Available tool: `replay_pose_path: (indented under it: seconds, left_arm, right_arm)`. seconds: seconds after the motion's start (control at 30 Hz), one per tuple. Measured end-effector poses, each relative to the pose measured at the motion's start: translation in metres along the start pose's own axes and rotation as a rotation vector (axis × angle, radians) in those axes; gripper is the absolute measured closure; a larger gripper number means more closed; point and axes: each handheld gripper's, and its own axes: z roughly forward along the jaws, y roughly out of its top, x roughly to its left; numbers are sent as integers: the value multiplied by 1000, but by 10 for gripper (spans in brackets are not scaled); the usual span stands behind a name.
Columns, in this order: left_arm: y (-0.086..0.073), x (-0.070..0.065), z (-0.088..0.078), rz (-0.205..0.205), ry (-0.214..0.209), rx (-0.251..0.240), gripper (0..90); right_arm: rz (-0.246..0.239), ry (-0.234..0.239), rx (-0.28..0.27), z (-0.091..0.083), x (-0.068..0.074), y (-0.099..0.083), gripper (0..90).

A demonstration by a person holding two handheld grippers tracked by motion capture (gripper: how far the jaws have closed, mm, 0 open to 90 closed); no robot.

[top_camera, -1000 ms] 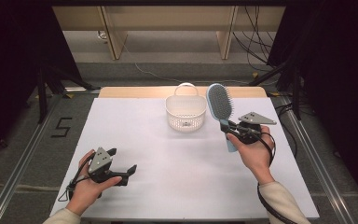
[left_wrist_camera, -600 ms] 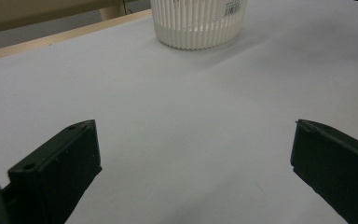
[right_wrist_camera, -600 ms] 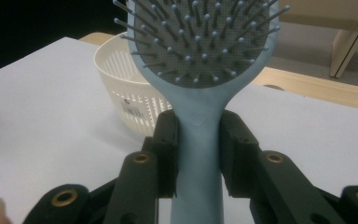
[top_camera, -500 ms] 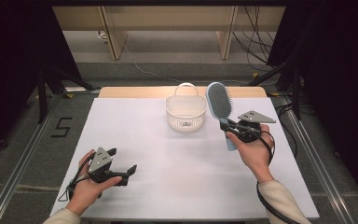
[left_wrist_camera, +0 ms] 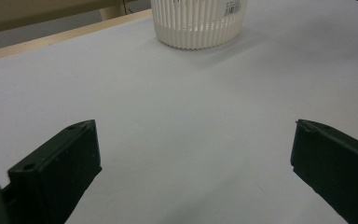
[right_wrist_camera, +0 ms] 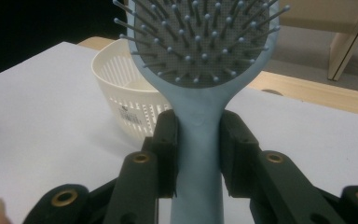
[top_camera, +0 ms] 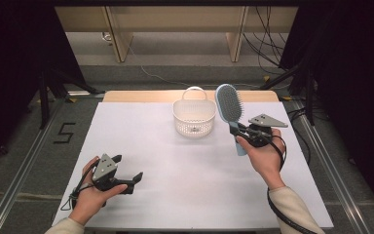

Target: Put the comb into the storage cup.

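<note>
Two steps remain: your right tongs (top_camera: 243, 132) pinch the blue hairbrush (right_wrist_camera: 200, 70) upright beside the white basket (top_camera: 193, 117), not yet inside, while your left tongs (top_camera: 126, 174) rest spread on the table (top_camera: 185, 185).

From my remote station I take the white table (top_camera: 126, 126) as landmark — its far edge shows a pale wood strip (top_camera: 141, 95). Beyond it stands a wooden bench (top_camera: 175, 19) on two legs, over grey floor. Black cables (top_camera: 268, 39) trail beyond its far right corner. A painted numeral 5 (top_camera: 64, 132) marks the floor to its left, beside a metal rail (top_camera: 24, 170) — darkness flanks both sides.
</note>
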Motion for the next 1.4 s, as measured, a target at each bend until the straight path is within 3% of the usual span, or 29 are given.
replay_pose_path:
  seconds: [1.4]
  left_arm:
    - [0,0,0,0,0,-1,8]
  right_arm:
    - [-3,-6,-24,7,-1,8,707]
